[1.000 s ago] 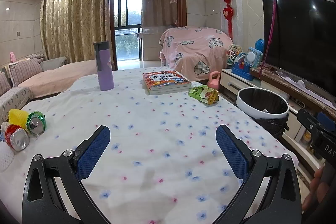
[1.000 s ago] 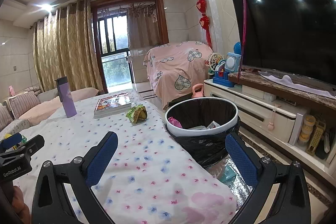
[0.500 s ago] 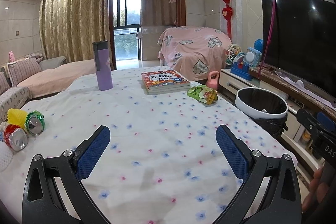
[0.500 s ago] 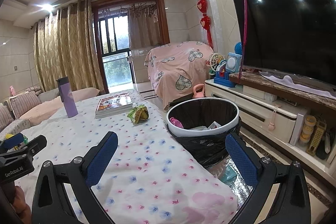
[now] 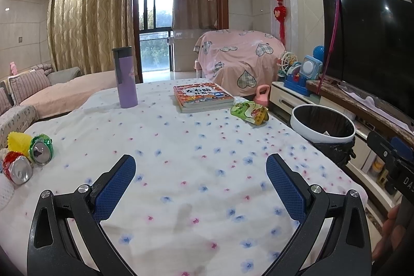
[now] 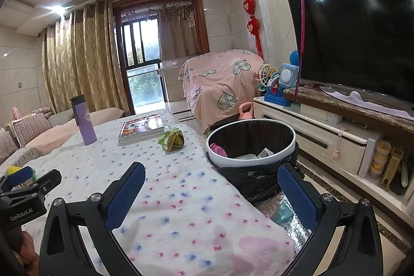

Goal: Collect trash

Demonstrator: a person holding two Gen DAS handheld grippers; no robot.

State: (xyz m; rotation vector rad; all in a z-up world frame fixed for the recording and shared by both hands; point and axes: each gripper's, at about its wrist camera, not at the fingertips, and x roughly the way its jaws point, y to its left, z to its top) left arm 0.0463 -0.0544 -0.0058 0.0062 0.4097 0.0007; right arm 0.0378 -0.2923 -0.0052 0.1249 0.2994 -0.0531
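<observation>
A crumpled green and yellow snack wrapper (image 5: pixel 249 112) (image 6: pixel 171 139) lies near the table's right edge, beside a book. At the far left of the table lie a green can (image 5: pixel 41 149), a red can (image 5: pixel 17 171) and a yellow cup-like piece (image 5: pixel 17 143). A white-rimmed bin with a black liner (image 5: pixel 322 126) (image 6: pixel 250 144) stands on the floor right of the table, with some trash inside. My left gripper (image 5: pixel 200 175) is open over the flowered tablecloth, holding nothing. My right gripper (image 6: pixel 211 184) is open too, above the table's corner just before the bin.
A purple flask (image 5: pixel 124 77) and a stack of books (image 5: pixel 201 97) stand at the table's far side. A low TV cabinet (image 6: pixel 323 136) with a large screen runs along the right wall. A sofa (image 5: pixel 38 95) lies to the left, and a pink covered chair (image 5: pixel 238 64) beyond.
Both views have shifted only slightly; the grippers stay open and nothing on the table has moved.
</observation>
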